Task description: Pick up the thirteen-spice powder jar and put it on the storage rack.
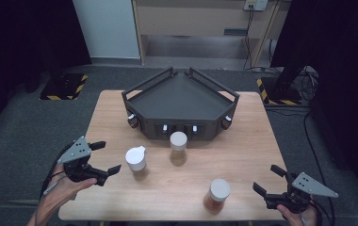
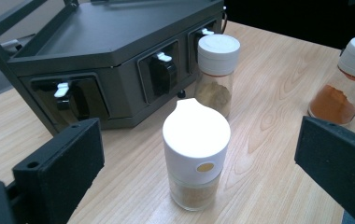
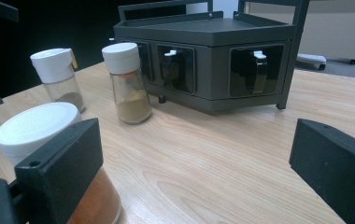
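a: quick pass, left to right. left gripper (image 1: 105, 157) at the table's left edge, jaws spread wide, holding nothing.

b: containers?

a: three spice jars on the wooden table (image 1: 243, 155). flip-cap jar (image 1: 136, 162) just right of the left gripper, white cap with a pour lip, pale tan powder low in the glass. in the left gripper view it (image 2: 196, 154) stands upright between the two jaws but ahead of them, not touching either.

b: next?

a: round-cap jar (image 1: 178, 147) in the middle, upright, brownish-tan powder, near the front of the dark rack (image 1: 182, 101). rack's top tray looks bare; its front slots hold dark containers with white tabs, contents can't tell.

b: right side?

a: orange jar (image 1: 217, 195) near the front edge, white lid, orange-red powder. right gripper (image 1: 269, 181) is to its right, jaws spread apart, nothing held. in the right gripper view the orange jar (image 3: 40, 130) sits partly behind the left-hand jaw, outside the gap; contact can't tell.
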`<action>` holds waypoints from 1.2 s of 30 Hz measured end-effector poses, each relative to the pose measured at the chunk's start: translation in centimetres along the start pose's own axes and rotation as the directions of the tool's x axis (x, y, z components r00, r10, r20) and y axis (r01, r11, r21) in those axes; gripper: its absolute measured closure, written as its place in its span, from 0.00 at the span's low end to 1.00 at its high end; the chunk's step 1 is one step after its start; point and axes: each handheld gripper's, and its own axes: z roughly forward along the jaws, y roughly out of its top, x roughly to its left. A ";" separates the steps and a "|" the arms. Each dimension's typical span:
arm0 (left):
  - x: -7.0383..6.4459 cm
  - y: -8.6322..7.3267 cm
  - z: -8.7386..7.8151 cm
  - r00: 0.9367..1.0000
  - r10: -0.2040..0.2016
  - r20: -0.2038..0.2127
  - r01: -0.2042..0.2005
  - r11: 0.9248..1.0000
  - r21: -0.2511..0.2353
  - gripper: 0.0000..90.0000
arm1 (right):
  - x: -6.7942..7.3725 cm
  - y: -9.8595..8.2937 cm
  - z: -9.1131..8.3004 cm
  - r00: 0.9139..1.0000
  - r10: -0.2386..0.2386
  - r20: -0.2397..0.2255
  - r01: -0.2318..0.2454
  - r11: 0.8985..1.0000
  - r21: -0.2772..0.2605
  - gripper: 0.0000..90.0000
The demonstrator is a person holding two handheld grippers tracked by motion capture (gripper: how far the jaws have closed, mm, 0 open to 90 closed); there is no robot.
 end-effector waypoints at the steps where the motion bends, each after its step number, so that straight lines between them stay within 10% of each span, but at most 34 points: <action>1: 0.0 0.2 0.1 1.000 0.002 0.002 -0.002 1.000 0.004 0.00 | 0.0 0.0 0.0 1.000 -0.001 0.000 0.001 1.000 -0.001 0.04; 36: 0.5 1.5 5.5 0.999 -0.032 0.006 0.031 0.992 0.123 0.02 | 0.0 -0.1 -0.1 1.000 0.005 0.001 -0.005 1.000 -0.006 0.04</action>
